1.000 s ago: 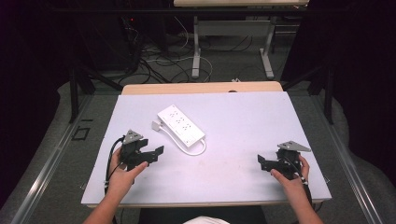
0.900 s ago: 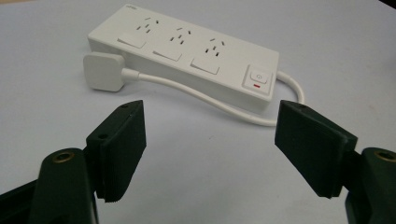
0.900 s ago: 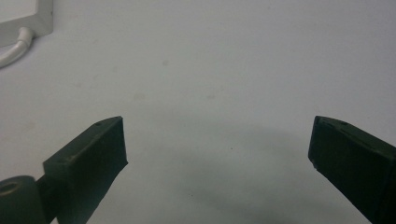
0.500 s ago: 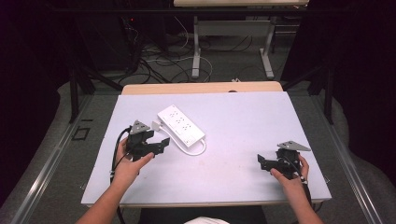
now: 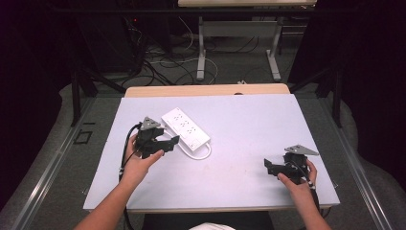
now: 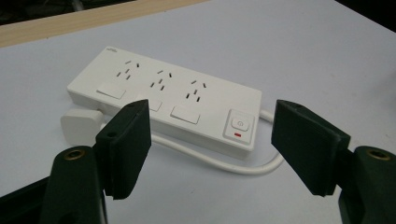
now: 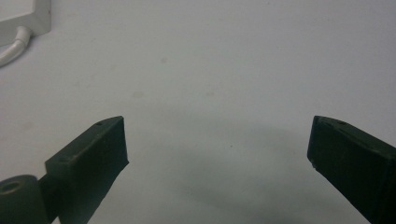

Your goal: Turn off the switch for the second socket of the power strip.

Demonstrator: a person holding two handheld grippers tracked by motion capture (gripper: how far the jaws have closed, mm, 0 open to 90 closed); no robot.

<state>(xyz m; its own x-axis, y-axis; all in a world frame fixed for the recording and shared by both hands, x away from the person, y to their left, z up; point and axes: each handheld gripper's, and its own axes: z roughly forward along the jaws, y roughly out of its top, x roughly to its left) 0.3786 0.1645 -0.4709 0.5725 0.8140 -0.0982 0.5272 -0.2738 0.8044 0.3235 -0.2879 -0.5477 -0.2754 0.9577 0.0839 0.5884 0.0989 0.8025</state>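
Note:
A white power strip (image 5: 186, 127) lies flat on the pale table (image 5: 249, 129), left of centre, with its white cord (image 5: 198, 154) looped at its near side. My left gripper (image 5: 171, 141) hovers just left of the strip, pointing at it. In the left gripper view the strip (image 6: 163, 100) shows three socket sets and a switch at its end, with a white plug (image 6: 79, 126) beside it. The left gripper (image 6: 211, 140) is open; its jaws have just been closing a little with nothing between them. My right gripper (image 5: 269, 166) rests open near the front right; in its own view the right gripper (image 7: 217, 140) faces bare table.
A wooden strip (image 5: 206, 90) runs along the table's far edge. Beyond it, loose cables (image 5: 158, 62) lie on the floor by the white legs (image 5: 201, 43) of another table. The strip's end and cord (image 7: 18, 28) show in the right gripper view.
My left hand has carried its gripper forward, to the right and slightly up, close to the power strip. The right gripper has stayed where it was.

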